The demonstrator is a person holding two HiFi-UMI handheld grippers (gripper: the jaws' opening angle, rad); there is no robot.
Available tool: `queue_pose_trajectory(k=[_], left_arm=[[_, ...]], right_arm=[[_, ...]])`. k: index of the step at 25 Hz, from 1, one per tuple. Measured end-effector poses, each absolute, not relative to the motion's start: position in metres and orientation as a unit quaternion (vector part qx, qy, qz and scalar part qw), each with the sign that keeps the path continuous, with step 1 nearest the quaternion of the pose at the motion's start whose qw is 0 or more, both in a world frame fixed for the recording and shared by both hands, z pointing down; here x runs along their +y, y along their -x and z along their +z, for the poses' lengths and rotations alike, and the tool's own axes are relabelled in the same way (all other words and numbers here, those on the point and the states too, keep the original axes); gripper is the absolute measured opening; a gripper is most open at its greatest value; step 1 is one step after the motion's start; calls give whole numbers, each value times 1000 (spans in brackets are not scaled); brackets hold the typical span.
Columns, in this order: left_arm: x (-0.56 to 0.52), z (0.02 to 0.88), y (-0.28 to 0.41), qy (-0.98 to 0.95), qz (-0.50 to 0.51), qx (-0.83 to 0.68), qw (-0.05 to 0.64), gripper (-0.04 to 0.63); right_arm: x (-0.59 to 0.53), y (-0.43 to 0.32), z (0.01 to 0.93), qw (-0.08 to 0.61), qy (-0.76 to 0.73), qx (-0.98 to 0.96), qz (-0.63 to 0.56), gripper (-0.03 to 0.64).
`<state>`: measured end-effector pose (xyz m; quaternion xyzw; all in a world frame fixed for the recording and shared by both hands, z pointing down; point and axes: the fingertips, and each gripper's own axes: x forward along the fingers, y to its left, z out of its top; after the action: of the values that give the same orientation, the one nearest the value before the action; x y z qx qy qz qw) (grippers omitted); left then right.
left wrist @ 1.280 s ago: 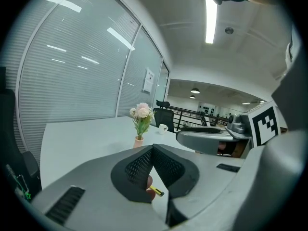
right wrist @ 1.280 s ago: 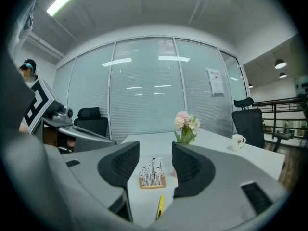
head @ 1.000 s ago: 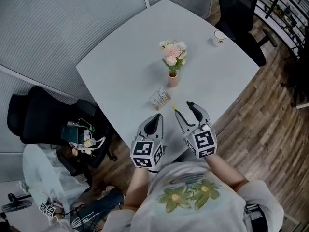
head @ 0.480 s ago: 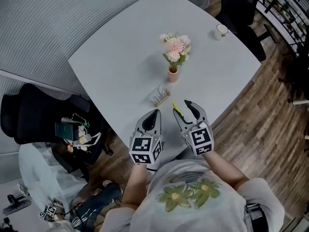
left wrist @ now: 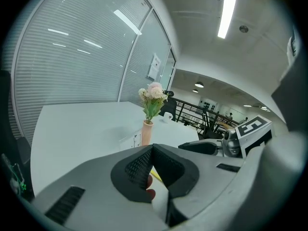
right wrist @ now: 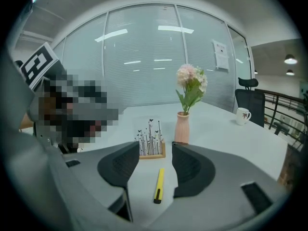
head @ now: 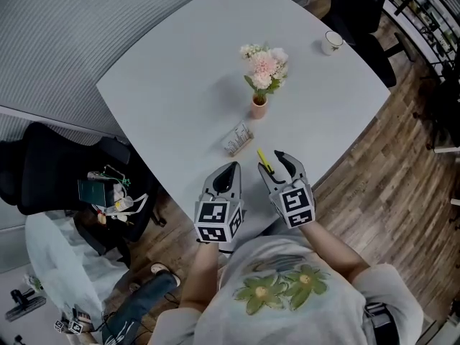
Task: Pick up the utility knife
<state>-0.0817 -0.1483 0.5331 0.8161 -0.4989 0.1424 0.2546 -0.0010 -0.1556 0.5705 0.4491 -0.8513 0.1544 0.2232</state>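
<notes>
Head view: the knife (head: pixel 264 161) lies on the table (head: pixel 180 85) close to its near edge, at the right gripper (head: pixel 272 164). The left gripper (head: pixel 231 169) is just beside it. Left gripper view: jaws pressed together, holding nothing. Right gripper view: jaws wide apart and empty, with the knife flat between them. A card stand (right wrist: pixel 151 139) and a vase (right wrist: pixel 182 127) stand beyond.

The utility knife (right wrist: pixel 159 182) is yellow with a black end. The flowers (head: pixel 264 64) are pink, in a peach vase (head: pixel 259 108). The counter (head: pixel 180 92) is pale grey.
</notes>
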Motion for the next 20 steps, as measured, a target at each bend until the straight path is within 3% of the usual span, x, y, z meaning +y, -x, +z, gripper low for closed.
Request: queue_pose_trajectory(k=[20], left_arm=[[-145,547,85,-813,149,-494,268,3]], right_arm=[[-139,-8,650,308,-432,-825,192,204]])
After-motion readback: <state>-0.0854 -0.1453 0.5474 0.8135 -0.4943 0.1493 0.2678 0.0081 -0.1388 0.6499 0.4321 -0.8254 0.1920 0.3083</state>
